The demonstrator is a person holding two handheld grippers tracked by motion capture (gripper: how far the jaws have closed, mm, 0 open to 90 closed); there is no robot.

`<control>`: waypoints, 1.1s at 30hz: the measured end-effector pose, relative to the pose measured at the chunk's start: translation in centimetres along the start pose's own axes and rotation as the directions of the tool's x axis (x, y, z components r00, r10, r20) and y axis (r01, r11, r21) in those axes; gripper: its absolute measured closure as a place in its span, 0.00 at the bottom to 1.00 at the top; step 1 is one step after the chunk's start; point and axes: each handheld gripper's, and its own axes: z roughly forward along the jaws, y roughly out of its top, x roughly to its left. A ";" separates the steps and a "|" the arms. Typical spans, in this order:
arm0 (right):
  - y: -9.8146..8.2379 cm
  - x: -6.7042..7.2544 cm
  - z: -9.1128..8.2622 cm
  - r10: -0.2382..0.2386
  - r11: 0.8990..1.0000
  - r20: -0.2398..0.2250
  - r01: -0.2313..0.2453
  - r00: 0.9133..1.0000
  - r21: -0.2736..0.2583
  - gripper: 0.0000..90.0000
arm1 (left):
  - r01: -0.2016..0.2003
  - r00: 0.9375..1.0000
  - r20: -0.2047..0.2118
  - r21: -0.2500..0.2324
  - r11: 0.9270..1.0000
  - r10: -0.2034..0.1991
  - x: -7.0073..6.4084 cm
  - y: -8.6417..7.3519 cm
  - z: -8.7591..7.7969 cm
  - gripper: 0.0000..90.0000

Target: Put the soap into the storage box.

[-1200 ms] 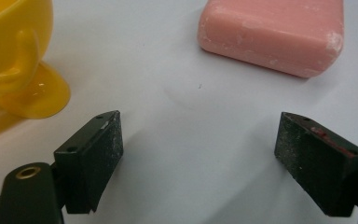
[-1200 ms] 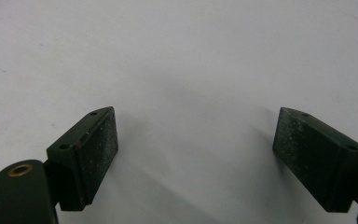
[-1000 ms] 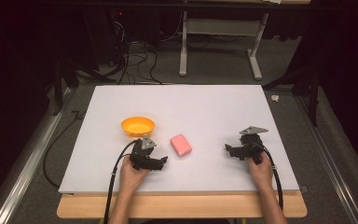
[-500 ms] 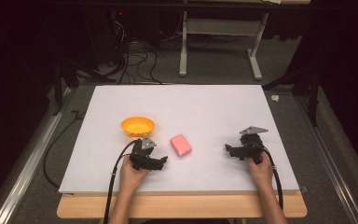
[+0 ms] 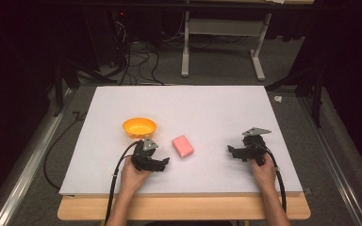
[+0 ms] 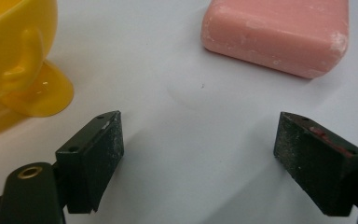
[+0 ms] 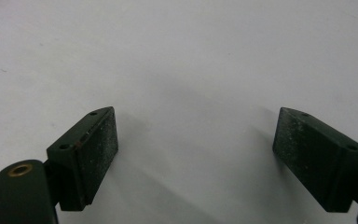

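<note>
On the near left part of the white counter, the left tool rests low with its jaws spread wide and nothing between them, facing a pink bar of soap that lies flat just ahead and to its right. An orange bowl stands just beyond the same tool, a little to the left, close to the soap but not touching it. From the left gripper view the soap sits past the jaw tips and toward the right jaw, while the bowl crowds the left side, its foot near the left jaw. The right tool lies well apart at the near right, jaws also wide open over bare counter, holding nothing. The step in hand looks like picking up the soap with the left tool. To do it well, the hand should probably shift right and forward until the bar sits squarely between the pads, then close across the narrower width so the grip lands on the flat long sides. Keeping the left jaw clear of the bowl matters, since a nudge could slide it. Soap can be slick, so a centred, firm squeeze and a straight lift seem wise.
</note>
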 end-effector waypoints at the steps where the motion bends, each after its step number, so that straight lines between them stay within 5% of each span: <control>1: 0.0 0.0 0.0 0.003 1.000 0.000 -0.003 1.000 0.001 0.16 | -0.003 1.000 0.000 -0.002 1.000 0.003 -0.1 0.0 0.0 0.19; 13: 0.0 0.0 0.0 -0.002 1.000 0.000 0.002 1.000 0.000 0.16 | -0.010 1.000 0.010 -0.001 1.000 0.010 -1.0 -0.1 -0.4 0.19; 33: 0.0 0.0 0.0 -0.002 1.000 0.000 0.002 1.000 0.000 0.16 | -0.010 0.997 0.081 -0.079 0.997 0.016 -2.3 1.2 -2.3 0.20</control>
